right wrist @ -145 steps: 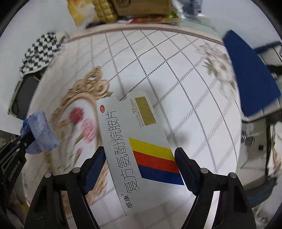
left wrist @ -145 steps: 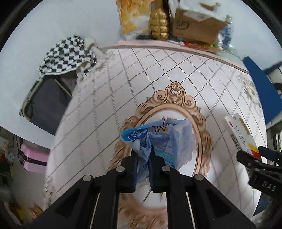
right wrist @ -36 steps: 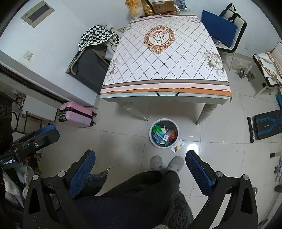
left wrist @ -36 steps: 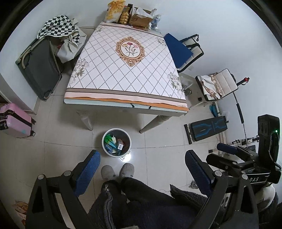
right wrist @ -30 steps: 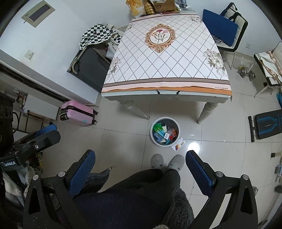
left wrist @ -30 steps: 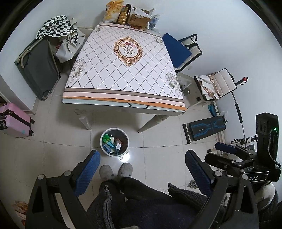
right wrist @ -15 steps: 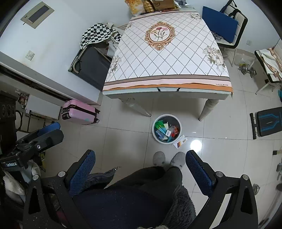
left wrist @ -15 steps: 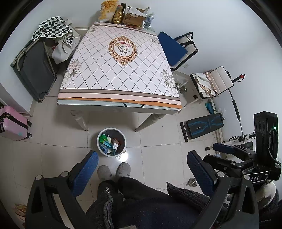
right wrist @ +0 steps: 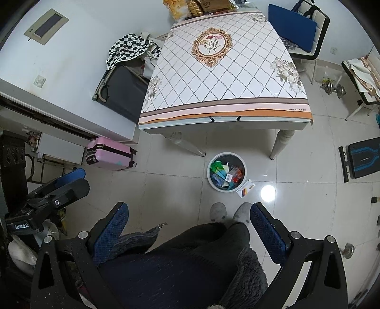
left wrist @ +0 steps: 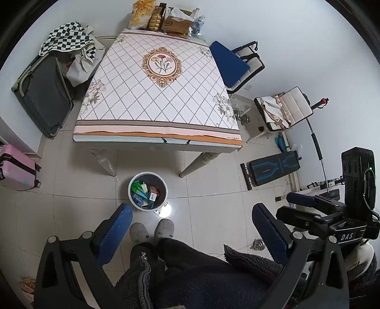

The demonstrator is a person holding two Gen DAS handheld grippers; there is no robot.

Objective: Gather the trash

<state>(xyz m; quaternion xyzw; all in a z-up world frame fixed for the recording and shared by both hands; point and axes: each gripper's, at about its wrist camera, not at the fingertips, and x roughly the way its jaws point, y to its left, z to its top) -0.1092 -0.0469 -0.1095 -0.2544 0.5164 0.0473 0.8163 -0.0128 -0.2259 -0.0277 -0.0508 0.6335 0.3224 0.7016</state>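
Note:
A round white trash bin (left wrist: 163, 190) (right wrist: 211, 180) stands on the tiled floor in front of the table, with several colourful wrappers and boxes in it. A white medicine box with yellow, red and blue stripes (right wrist: 245, 188) lies on the floor against the bin's right side. My left gripper (left wrist: 190, 218) is open and empty, held high above the floor. My right gripper (right wrist: 187, 214) is open and empty, also held high. The right gripper shows at the right of the left wrist view (left wrist: 315, 204). The left gripper shows at the left of the right wrist view (right wrist: 59, 185).
The table (left wrist: 156, 104) (right wrist: 223, 78) has a diamond-pattern cloth, with snacks and a cardboard box (left wrist: 177, 22) at its far edge. A pink suitcase (right wrist: 109, 154), a dark suitcase (left wrist: 45, 95), a blue chair (left wrist: 235, 64) and a weight bench (left wrist: 273, 168) stand around it. The person's slippers (left wrist: 152, 229) are near the bin.
Earlier the left gripper held a blue wrapper and the right one the striped box over the table. Both are now open, empty, raised high. Over the last second the view drifted slightly.

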